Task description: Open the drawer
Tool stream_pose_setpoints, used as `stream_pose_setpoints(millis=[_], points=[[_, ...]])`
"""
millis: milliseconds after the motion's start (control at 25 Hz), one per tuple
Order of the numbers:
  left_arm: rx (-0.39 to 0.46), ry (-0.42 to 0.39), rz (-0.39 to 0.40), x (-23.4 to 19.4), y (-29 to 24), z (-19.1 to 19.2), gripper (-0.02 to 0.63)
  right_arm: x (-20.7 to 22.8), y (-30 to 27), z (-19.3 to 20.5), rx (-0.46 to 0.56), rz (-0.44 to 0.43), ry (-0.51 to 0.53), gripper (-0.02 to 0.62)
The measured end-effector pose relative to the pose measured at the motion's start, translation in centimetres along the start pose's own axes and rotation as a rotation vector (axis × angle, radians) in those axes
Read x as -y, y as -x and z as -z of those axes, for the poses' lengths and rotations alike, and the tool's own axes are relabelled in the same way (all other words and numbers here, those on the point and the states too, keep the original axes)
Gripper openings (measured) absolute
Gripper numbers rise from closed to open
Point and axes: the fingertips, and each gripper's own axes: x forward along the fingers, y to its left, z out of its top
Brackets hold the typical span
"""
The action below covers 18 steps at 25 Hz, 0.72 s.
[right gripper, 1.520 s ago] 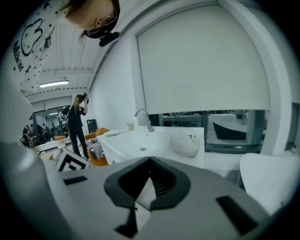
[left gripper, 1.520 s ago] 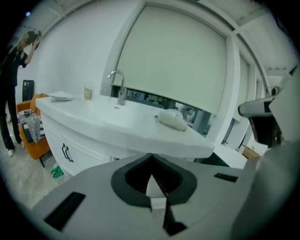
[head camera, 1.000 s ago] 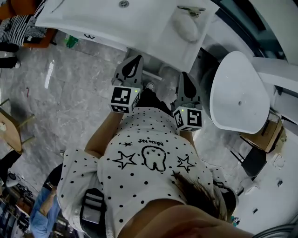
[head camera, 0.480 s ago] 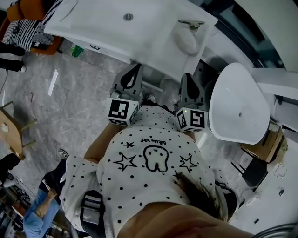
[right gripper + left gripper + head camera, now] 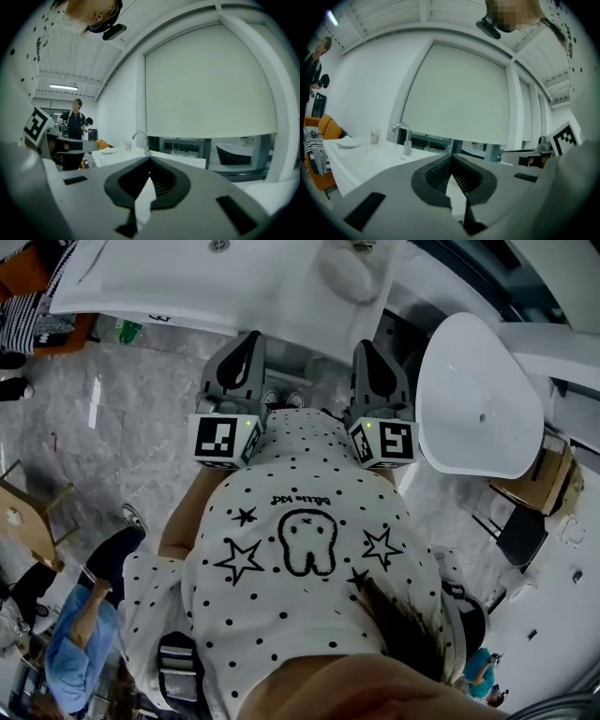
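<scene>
Left gripper (image 5: 251, 337) has its jaws together, nothing in them. Right gripper (image 5: 365, 347) is pinched closed and empty too. The drawer (image 5: 305, 371) seems to sit between them under the white counter (image 5: 187, 287), though it's dim there.

The white shirt (image 5: 281, 615) shows black dots, stars and a tooth drawing; grey left hand-held gripper (image 5: 249, 341) and right hand-held gripper (image 5: 366, 348) bear marker cubes (image 5: 225, 440).

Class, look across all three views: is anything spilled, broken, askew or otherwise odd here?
Nothing stands out. The white counter shows no spill or damage, its faucet stands upright, and the left tongs and right tongs are shut, empty.
</scene>
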Motion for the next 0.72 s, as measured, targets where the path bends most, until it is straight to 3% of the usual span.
stream_pose_setpoints(millis=[280,720], points=[[0.008,-0.005,0.005,2.5,1.2,0.8,0.005,-0.2,2.7,1.1,0.005,-0.024,0.006,0.014],[0.009,-0.002,-0.012,2.0,1.5,0.5,0.005,-0.4,2.5,1.1,-0.005,-0.033,0.023,0.014]])
